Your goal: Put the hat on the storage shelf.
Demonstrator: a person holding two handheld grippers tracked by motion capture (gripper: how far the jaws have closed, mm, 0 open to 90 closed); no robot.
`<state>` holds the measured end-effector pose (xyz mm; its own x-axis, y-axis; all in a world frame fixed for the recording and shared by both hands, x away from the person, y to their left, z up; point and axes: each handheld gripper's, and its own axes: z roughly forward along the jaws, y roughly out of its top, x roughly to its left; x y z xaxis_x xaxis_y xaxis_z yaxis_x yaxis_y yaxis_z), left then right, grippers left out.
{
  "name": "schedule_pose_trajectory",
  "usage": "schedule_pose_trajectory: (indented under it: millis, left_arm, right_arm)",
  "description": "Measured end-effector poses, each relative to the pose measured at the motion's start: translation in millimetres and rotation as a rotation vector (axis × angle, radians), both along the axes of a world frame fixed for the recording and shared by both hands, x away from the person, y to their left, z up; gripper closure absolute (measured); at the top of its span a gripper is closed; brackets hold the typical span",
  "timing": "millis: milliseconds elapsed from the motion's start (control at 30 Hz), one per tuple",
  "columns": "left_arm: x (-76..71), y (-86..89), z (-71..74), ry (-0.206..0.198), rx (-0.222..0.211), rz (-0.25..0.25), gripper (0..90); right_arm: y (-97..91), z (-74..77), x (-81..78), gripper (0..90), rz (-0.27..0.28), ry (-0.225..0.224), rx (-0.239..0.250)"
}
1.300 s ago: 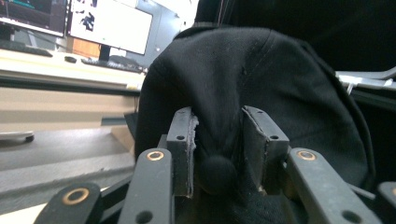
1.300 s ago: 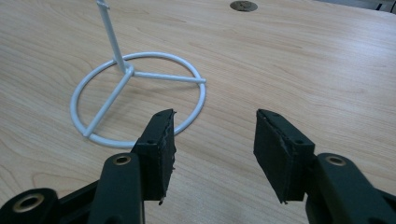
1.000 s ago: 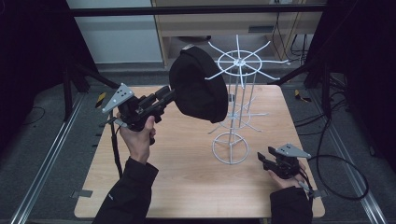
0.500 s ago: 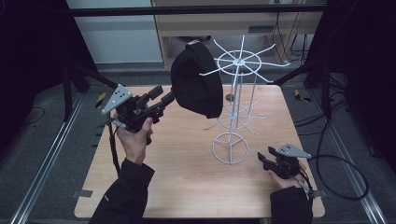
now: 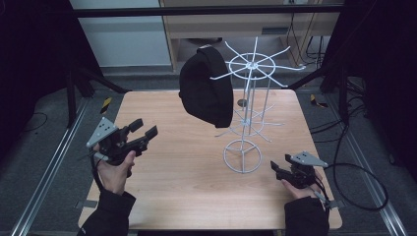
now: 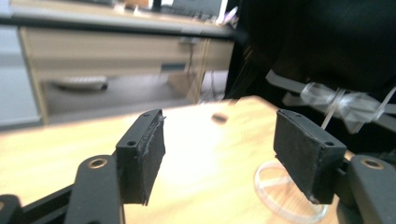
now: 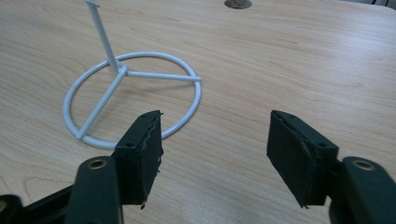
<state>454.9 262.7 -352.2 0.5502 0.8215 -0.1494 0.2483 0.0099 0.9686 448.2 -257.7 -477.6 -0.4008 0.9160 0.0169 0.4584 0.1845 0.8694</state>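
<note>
The left gripper (image 5: 143,132) is hovering well left of the white wire rack (image 5: 246,118), jaws spread and empty — seemingly clear of the black cap (image 5: 206,88), which is hanging from the rack's upper left arm. The right gripper (image 5: 276,169) is resting just right of the rack's ring base, jaws apart, gripping nothing — apparently idle
</note>
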Motion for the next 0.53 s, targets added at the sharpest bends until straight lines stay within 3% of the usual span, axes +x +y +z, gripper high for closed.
schedule_pose_trajectory:
  millis: [133, 267, 300, 333, 367, 500, 533]
  left_arm:
    - [-3.6, 17.7, -34.0, 0.091, 0.051, 0.045, 30.9]
    - [-6.7, 27.5, -70.1, 0.175, 0.134, 0.068, 28.4]
    - [-6.7, 27.5, -70.1, 0.175, 0.134, 0.068, 27.9]
    - [-7.7, 31.6, -86.4, 0.213, 0.161, 0.068, 27.2]
    - [-7.6, 33.4, -93.5, 0.229, 0.175, 0.073, 26.3]
    - [-3.6, 38.4, -112.5, 0.269, 0.266, 0.099, 23.8]
    - [-3.6, 38.4, -112.5, 0.269, 0.266, 0.099, 23.5]
  right_arm:
    - [-0.5, -1.3, 0.8, 30.0, -0.008, 0.002, 0.009]
    - [-0.3, -2.1, 1.2, 26.6, -0.012, -0.003, 0.010]
    - [-0.3, -2.1, 1.2, 26.6, -0.012, -0.003, 0.010]
    - [-0.6, -2.8, 1.7, 25.3, -0.018, -0.002, 0.007]
    - [-0.7, -3.2, 2.0, 24.7, -0.019, 0.000, 0.006]
    - [-1.3, -4.5, 2.2, 22.4, -0.029, 0.008, 0.019]
    - [-1.7, -4.8, 2.2, 22.3, -0.031, 0.009, 0.022]
